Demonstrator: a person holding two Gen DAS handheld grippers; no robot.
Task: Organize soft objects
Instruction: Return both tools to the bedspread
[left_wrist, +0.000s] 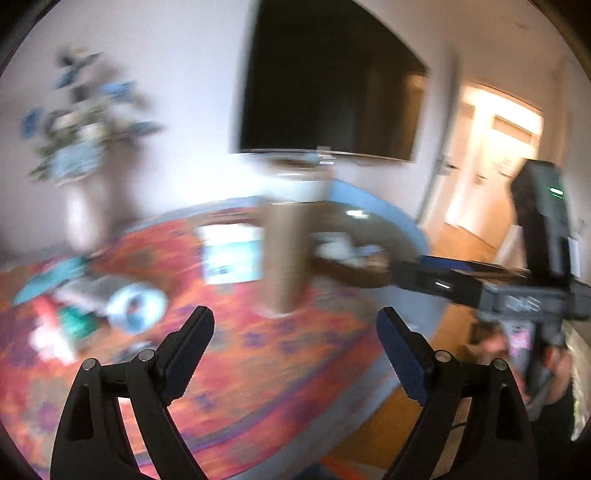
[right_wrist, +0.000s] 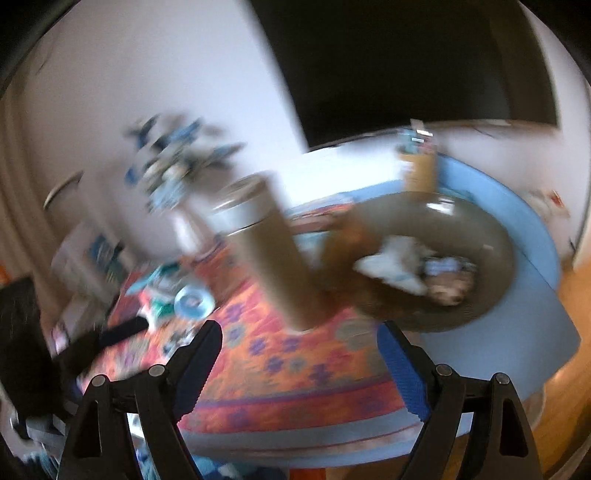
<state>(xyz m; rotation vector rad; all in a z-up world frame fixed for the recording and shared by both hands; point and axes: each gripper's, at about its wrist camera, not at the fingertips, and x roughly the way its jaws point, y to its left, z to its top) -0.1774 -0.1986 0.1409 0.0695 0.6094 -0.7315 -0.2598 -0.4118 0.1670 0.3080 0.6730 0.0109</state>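
Both views are smeared by motion blur; the left gripper (left_wrist: 295, 325) has its jaws spread wide with nothing between them, over an orange patterned tablecloth (left_wrist: 258, 350); ahead to its left lies a blurred heap of small things (left_wrist: 92, 310); straight ahead stands a tall brown cylinder (left_wrist: 282, 254); to its right is the right gripper (right_wrist: 299, 338), jaws likewise apart and empty; ahead to the right of it sits a dark round basket (right_wrist: 491, 251) holding soft objects (right_wrist: 406, 266)
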